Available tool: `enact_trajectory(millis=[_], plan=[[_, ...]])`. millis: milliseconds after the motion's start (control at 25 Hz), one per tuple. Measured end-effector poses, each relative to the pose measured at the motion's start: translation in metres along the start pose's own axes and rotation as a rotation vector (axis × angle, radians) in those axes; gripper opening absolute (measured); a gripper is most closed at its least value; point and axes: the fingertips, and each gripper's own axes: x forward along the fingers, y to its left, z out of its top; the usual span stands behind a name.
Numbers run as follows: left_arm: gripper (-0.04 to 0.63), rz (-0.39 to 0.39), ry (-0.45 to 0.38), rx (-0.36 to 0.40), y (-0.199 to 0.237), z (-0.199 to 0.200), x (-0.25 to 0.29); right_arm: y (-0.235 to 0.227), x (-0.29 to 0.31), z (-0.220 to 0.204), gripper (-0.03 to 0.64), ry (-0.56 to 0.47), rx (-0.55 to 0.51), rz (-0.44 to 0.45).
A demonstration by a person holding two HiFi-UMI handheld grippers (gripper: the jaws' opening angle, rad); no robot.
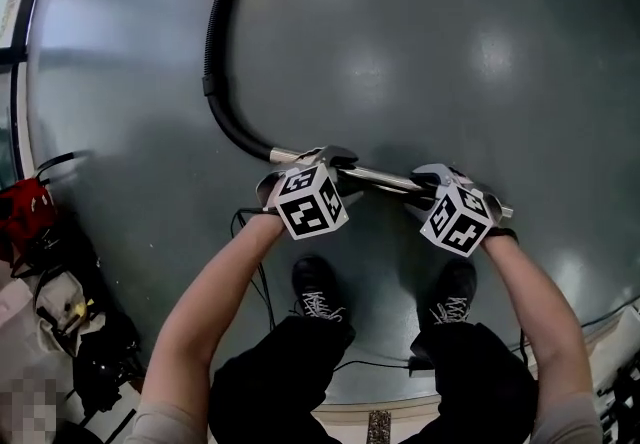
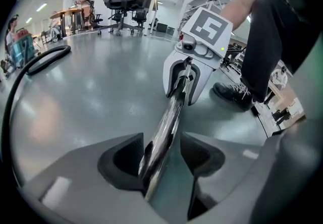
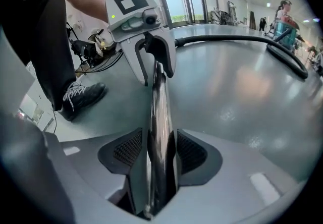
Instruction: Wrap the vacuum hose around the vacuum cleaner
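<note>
Where the hose lies: the black vacuum hose (image 1: 212,32) sweeps in the head view from 12 o'clock down through 10 o'clock over the grey floor (image 1: 470,52). It lies loose in one long arc, wrapped round nothing.
Hose end: its cuff joins the metal wand (image 1: 385,175) just at 10 o'clock of the left tool.
Left tool (image 2: 161,157): at the centre of the head view, its jaws stand round the wand. The wand lies against one pad with a gap showing at the other, so this is a loose hold rather than a clamp.
Wand: it runs level from the left tool toward 3 o'clock, seemingly lifted off the floor above the person's shoes (image 1: 318,292).
Right tool (image 3: 159,155): at 3 o'clock of the left one, it is clenched on the wand near its free end, with both pads pressed to the metal.
Vacuum cleaner: no view shows its body plainly; the hose leads off toward 12 o'clock, out of the head view.
Done: the wand end is in hand, as I judge it.
Left: nearly everything, namely bringing the wand to the machine and laying each turn of hose round it.
</note>
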Motion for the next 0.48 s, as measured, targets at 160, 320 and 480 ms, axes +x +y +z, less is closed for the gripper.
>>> enact_trajectory(millis=[160,320,480], plan=[[0.212,0.005,-0.004,0.004,0.003,0.001,0.004,-0.005,0.002,-0.004,0.192,0.025,-0.058,-0.058],[0.212,0.009,-0.004,-0.004,0.003,0.002,0.003,-0.002,0.003,-0.006,0.190,0.030,-0.056,-0.037],[0.213,0.002,0.004,0.008,0.001,0.005,-0.010,0.000,-0.008,0.003,0.189,0.010,-0.034,-0.011]])
